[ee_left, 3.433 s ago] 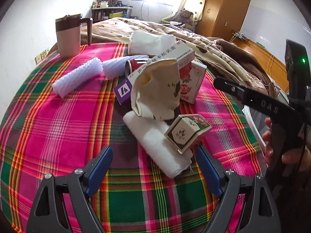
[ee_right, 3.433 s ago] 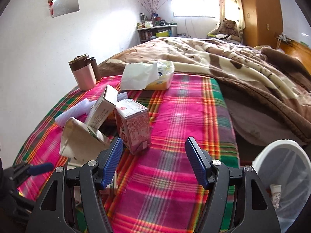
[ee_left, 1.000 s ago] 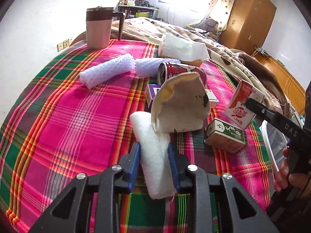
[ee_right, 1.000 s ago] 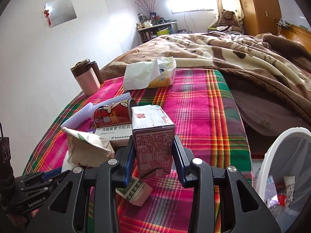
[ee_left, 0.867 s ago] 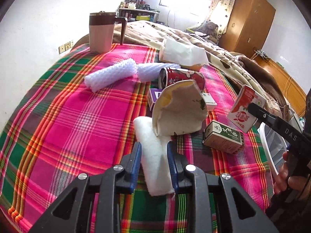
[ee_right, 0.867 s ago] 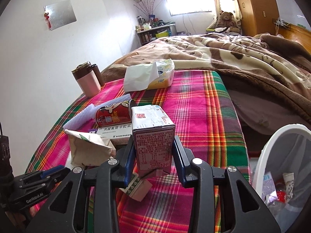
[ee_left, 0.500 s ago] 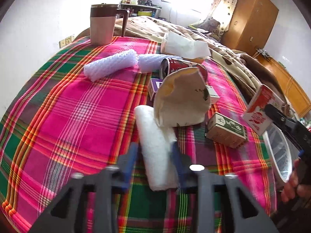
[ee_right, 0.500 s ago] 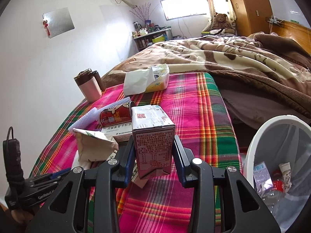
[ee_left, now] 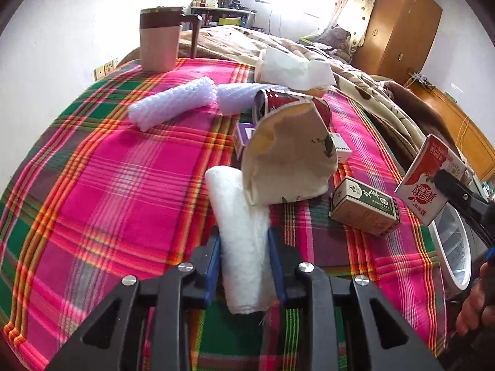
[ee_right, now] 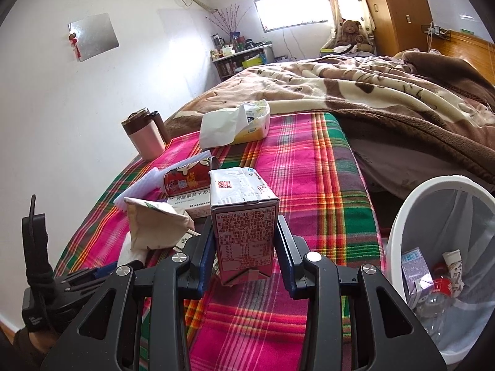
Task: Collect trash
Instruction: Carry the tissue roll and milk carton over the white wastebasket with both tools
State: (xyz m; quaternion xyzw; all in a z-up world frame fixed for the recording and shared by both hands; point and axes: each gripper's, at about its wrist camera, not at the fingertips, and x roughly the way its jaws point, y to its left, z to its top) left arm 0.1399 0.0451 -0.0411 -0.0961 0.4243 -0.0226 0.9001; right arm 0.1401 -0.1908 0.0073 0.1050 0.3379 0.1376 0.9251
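Milk carton [ee_right: 243, 225] sits upright between the right tool's [ee_right: 244, 241] blue pads, clamped on both side faces and lifted clear of the plaid tabletop [ee_right: 309, 185], w/ the white trash bin [ee_right: 399, 216] just to its right. That hold probably keeps the carton square so it can swing over the rim and drop straight in; bin already has a bottle and wrappers inside. Left tool [ee_left: 244, 262] has just been closing, jaws now pinching the near end of the white paper-towel roll [ee_left: 241, 216], which lies flat on the cloth. Far end of the roll touches the crumpled paper bag [ee_left: 287, 154], so lifting may drag the bag or tip it. Green-and-tan box [ee_left: 365, 207] lies just beside the bag, apart from the roll. Red can [ee_left: 278, 102], two foam sleeves [ee_left: 173, 102] and tissue pack [ee_left: 294, 68] wait farther back; pink mug [ee_left: 159, 40] at the far edge likely isn't trash.
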